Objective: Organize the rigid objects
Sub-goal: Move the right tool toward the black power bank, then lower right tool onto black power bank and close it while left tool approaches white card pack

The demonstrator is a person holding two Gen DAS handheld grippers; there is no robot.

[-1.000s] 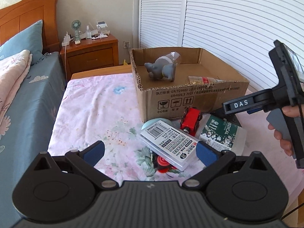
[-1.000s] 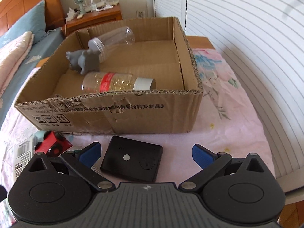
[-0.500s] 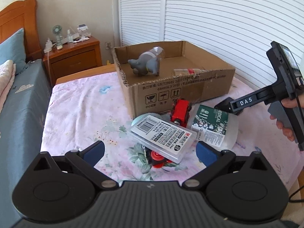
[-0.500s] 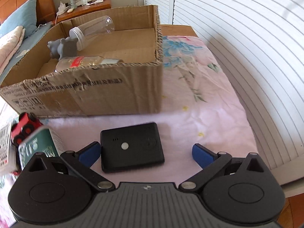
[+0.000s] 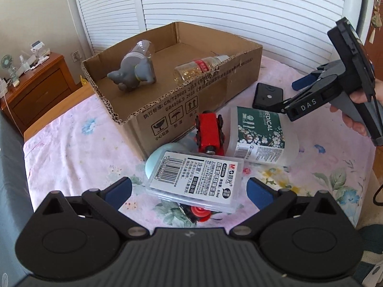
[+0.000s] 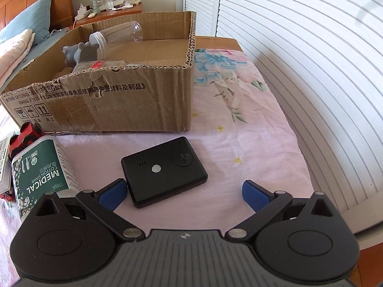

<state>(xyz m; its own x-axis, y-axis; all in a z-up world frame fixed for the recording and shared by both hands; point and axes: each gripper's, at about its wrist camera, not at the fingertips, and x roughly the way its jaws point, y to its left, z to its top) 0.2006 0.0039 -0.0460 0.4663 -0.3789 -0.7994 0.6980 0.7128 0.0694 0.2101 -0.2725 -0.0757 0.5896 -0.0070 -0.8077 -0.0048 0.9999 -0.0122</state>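
Both my jaws spread wide, holding nothing.
My right gripper (image 6: pixel 183 190) hovers over the black device (image 6: pixel 164 175); my left gripper (image 5: pixel 190 190) over the clear case (image 5: pixel 196 175).

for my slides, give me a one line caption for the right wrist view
Open right gripper poised over a flat black device on the floral sheet, in front of the cardboard box.

flat black device (image 6: pixel 164 181) lies on sheet beside cardboard box (image 6: pixel 115 105).

Cotton swab tub (image 6: pixel 40 174): "MEDICAL COTTON SWAB", "200". Right gripper (image 5: pixel 295 100): "DAS". Cardboard box (image 6: pixel 115 105): "GB4806.9".
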